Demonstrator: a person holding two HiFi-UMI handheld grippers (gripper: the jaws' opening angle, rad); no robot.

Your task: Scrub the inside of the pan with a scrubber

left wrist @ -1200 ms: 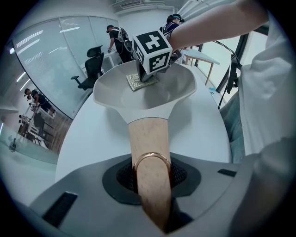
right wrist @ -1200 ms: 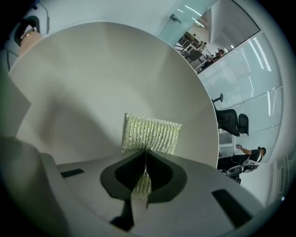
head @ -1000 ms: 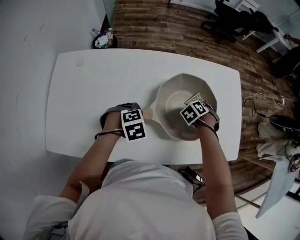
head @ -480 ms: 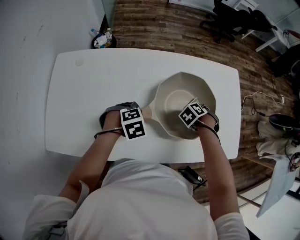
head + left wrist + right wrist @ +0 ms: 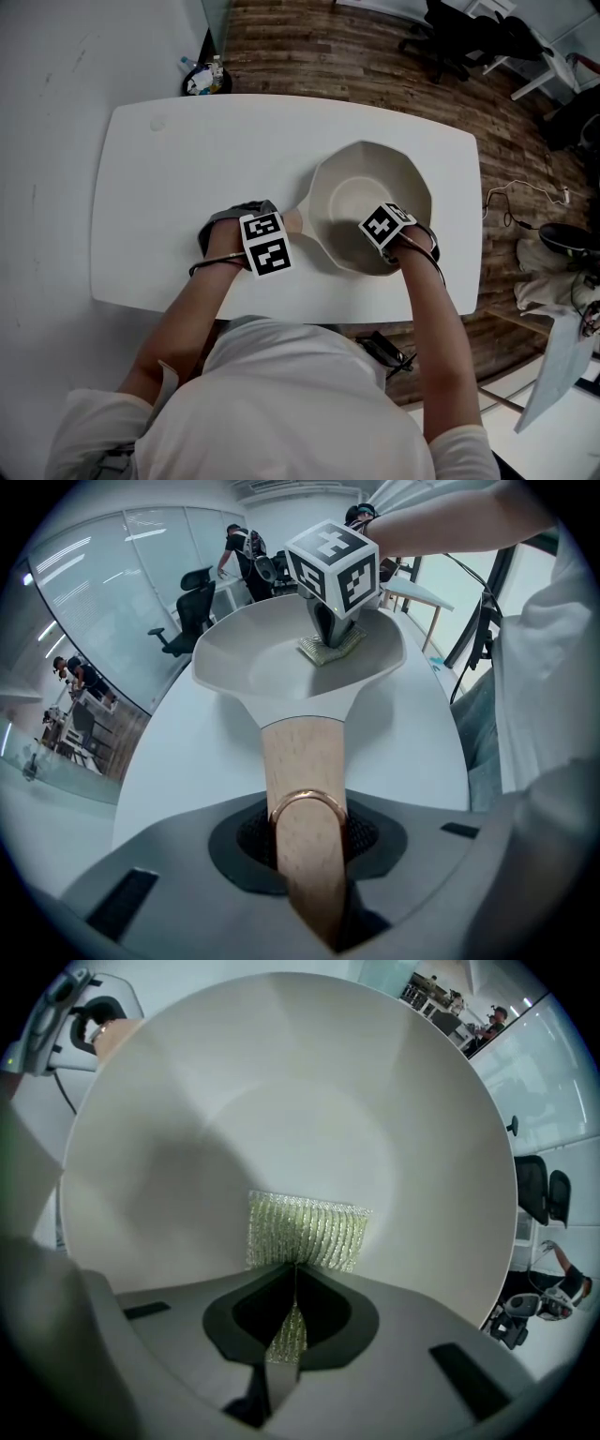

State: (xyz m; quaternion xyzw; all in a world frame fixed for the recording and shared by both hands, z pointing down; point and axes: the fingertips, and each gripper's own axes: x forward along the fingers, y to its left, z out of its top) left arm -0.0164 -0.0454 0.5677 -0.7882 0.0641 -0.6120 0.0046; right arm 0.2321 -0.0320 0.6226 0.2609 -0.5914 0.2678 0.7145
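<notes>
Head view first: white table point(image 5: 169, 187) with the cream pan point(image 5: 412, 183) sitting on its right half, its wooden handle point(image 5: 293, 222) pointing toward my left. My left gripper point(image 5: 281, 230) is at that handle. My right gripper point(image 5: 382, 228) hangs over the near side of the bowl, pointing down, and its marker cube hides the tips from here.

Left gripper view: my jaws are clamped on the end of the handle, one on each side, right where a copper ring point(image 5: 307, 803) loops over it. The handle runs straight away from me to the pan. Inside the bowl I see the right gripper's tip pressing a greenish scrubber point(image 5: 328, 651) against the bottom.

Right gripper view: these jaws are closed tight on the scrubber, pinching its upper edge. The mesh pad fans out beyond the tips and lies against the pan's pale inner surface. At top left the handle's end shows, held in the left gripper.
</notes>
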